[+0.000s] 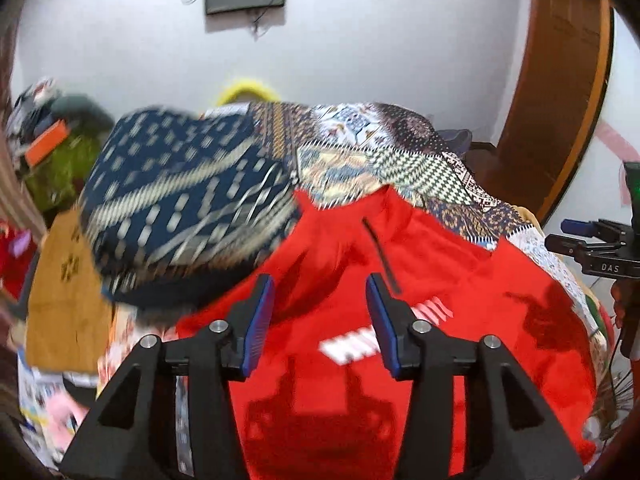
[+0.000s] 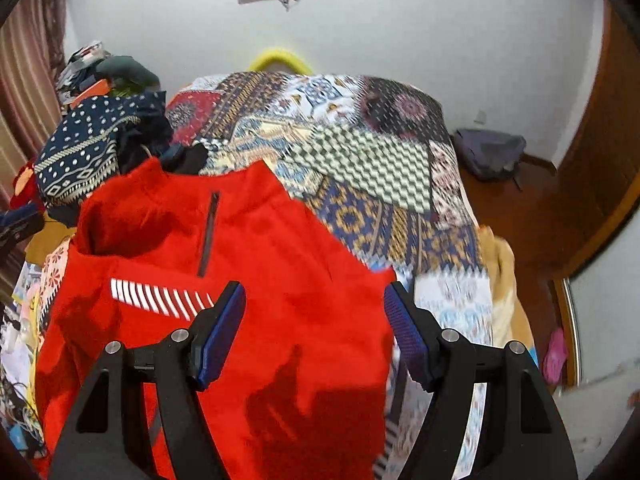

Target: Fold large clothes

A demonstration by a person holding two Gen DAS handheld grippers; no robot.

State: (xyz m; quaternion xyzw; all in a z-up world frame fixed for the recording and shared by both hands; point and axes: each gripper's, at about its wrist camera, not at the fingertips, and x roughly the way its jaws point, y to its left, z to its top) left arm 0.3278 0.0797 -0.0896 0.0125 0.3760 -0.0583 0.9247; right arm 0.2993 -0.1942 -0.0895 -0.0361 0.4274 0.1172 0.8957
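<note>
1. One red, soft-knit pullover with a short dark zip at the neck and white reflective stripes on the chest (image 2: 224,280) is lying on the bed, spread over the patchwork bedspread in blue, brown and white prints (image 2: 360,168).
2. Its collar is pointing toward the far white wall (image 2: 400,32) and its hem toward the cameras, so the long axis is running from near to far along the bed; the zip line is marking that axis.
3. Judging by the wrinkles and the drooping collar, the fabric is behaving as light, limp and not fragile. It is likely sliding easily over the bedspread and sagging wherever it is unsupported.
4. Suitable holds appear to be the doubled seams: the shoulder edges, the cuffs, or the two hem corners. A pinch in mid-panel is likely lifting one layer only.
5. The left tongs (image 1: 320,320) are hanging above the chest area, half open, with nothing between the blue pads (image 1: 260,312).
6. The right tongs (image 2: 316,336) are standing wide above the right edge of the pullover, also empty; the cloth lies below them, not touching the pads.
7. A dark blue garment with a pale dotted print (image 1: 180,200) is lying heaped on the left, its edge overlapping the pullover's left shoulder in the left wrist view. It may be hindering a fold on that side.
</note>
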